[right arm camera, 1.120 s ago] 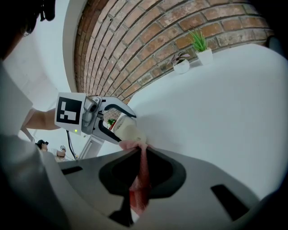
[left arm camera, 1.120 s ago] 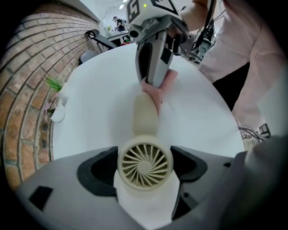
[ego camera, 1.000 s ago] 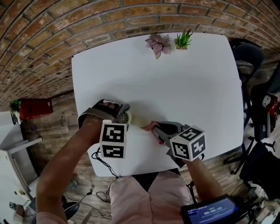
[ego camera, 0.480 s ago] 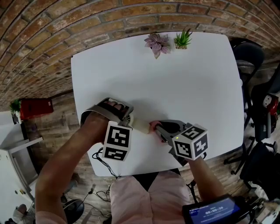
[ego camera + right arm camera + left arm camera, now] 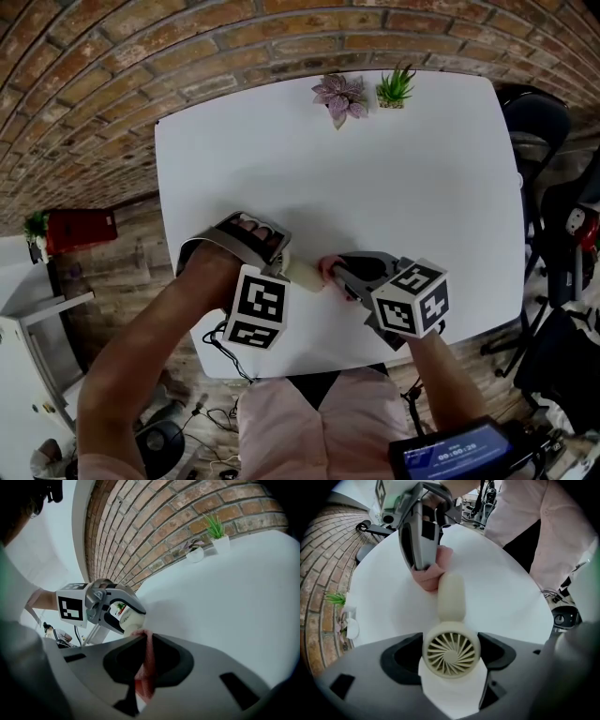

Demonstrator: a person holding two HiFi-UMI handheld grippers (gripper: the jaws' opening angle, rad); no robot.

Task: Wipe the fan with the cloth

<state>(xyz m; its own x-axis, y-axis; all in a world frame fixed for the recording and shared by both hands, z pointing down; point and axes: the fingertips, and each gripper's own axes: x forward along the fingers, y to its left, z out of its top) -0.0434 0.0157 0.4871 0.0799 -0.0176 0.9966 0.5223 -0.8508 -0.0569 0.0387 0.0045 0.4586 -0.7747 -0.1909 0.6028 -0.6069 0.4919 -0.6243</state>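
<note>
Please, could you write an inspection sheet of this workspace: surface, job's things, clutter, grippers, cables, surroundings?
Surface: white table, bare apart from the items below.
Job's things: cream fan held over the near part of the table; pink cloth meets the end of its handle.
Clutter: two small potted plants at the far edge, pink-leaved plant and green plant.
Grippers: left gripper shut on the fan's round head; right gripper shut on the cloth.
Cables: black cable at the table's near left corner.
Surroundings: brick wall, wooden floor, dark chair to the right, red object to the left.
</note>
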